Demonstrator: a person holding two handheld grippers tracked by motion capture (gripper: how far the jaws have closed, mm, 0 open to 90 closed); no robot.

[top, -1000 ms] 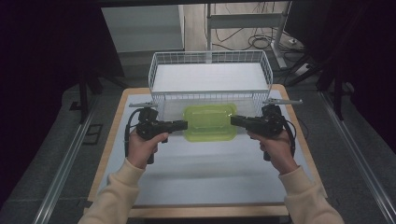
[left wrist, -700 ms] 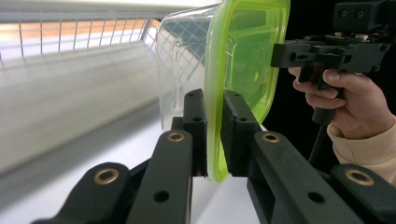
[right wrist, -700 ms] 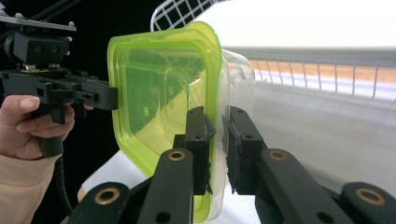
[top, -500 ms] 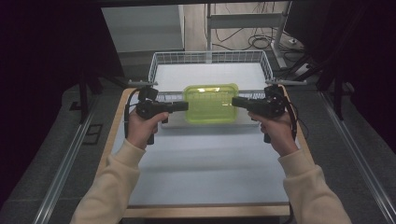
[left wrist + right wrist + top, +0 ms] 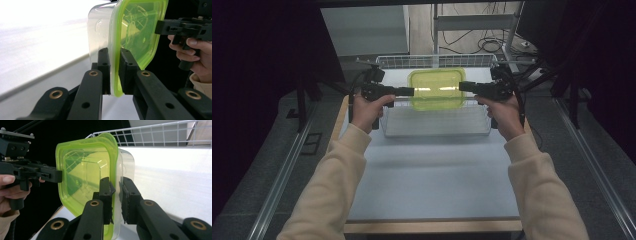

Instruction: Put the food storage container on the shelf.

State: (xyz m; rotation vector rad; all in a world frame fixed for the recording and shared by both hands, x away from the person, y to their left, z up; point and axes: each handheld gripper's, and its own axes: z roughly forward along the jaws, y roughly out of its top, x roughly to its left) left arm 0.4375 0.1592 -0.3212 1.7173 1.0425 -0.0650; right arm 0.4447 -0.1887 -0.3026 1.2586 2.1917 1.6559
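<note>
Both grippers clamp a clear container with green lid (image 5: pixel 436 89), one on each short end. Left gripper (image 5: pixel 408 91) jaws closed on the lid rim; right gripper (image 5: pixel 464 86) jaws closed on the opposite rim. Container hangs between the fingertips, above the wire basket (image 5: pixel 437 122), lid facing the person's side.

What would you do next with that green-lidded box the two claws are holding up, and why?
Probably lower it gently into the wire basket. The left claw and right claw each pinch an edge of the green-lidded box, which hangs level above the basket's open top.
</note>
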